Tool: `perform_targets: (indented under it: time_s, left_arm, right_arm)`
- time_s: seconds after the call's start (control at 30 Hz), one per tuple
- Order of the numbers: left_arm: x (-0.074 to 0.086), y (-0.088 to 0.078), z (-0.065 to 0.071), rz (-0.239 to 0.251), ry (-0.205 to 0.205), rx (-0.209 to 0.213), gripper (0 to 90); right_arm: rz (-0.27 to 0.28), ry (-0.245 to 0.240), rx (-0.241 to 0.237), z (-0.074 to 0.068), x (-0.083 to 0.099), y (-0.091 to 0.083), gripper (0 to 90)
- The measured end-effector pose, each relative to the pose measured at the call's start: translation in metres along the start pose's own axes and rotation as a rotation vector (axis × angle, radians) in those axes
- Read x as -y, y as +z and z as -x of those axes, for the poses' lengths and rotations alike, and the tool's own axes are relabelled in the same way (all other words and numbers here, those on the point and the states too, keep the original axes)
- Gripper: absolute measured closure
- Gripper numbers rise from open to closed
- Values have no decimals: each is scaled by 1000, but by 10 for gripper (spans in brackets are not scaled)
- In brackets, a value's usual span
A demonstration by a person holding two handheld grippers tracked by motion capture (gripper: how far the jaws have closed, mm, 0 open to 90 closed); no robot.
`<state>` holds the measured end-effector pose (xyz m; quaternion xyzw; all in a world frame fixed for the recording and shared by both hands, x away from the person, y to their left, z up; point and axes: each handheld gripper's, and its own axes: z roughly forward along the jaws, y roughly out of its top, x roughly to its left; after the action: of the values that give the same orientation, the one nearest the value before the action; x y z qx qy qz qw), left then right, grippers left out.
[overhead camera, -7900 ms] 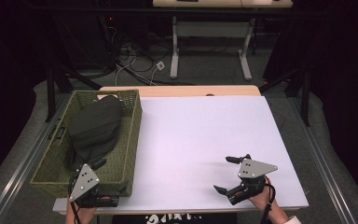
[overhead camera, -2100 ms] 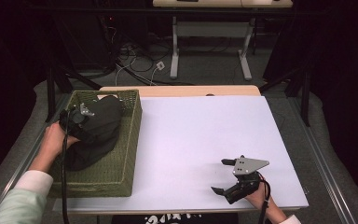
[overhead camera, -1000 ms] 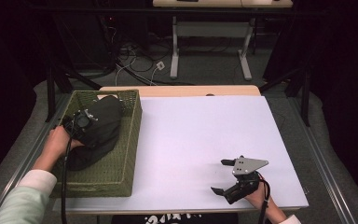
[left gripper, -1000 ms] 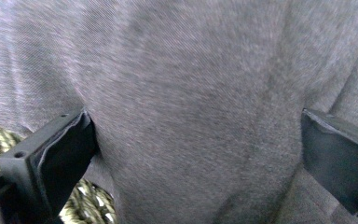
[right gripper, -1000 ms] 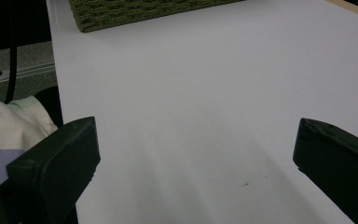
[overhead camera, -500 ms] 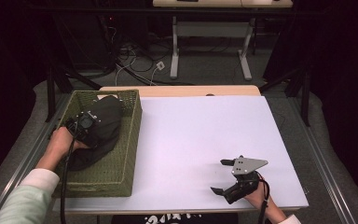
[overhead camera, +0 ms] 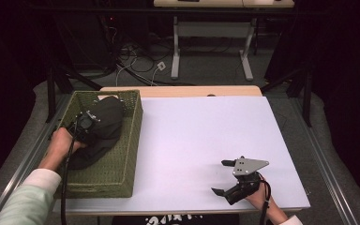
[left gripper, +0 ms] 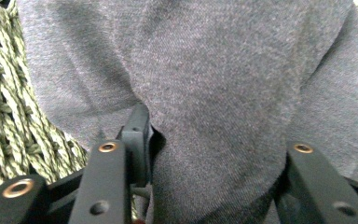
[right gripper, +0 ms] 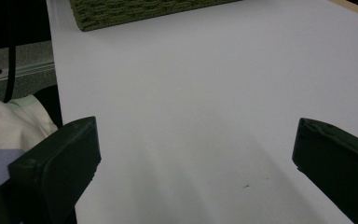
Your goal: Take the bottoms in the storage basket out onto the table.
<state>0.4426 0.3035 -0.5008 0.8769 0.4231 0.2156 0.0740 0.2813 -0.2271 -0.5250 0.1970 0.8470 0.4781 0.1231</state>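
One green woven basket (overhead camera: 122, 178) is set at the table's left, with one dark grey garment (overhead camera: 104, 123) bundled inside it. One left gripper (left gripper: 205, 154) is pressed into that garment, its jaws just closed on a fold of cloth. One right gripper (overhead camera: 226, 177) is held over the white tabletop (overhead camera: 197, 136), jaws wide and empty.

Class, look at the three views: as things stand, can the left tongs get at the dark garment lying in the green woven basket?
Probably yes. The left tongs are already down inside the basket, their jaws have just been closing, and a fold of the dark garment is bunched between them with nothing in the way.
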Motion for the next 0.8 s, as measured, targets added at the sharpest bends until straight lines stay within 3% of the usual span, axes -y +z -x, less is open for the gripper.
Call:
perform_targets:
  time_s: [0.27, 0.8]
  left_arm:
    - [7, -8, -7, 58, -63, 46, 588]
    - [16, -29, -11, 126, -92, 100, 632]
  right_arm:
    - [3, 5, 5, 0, 0, -1, 5]
    - [10, 2, 14, 0, 0, -3, 5]
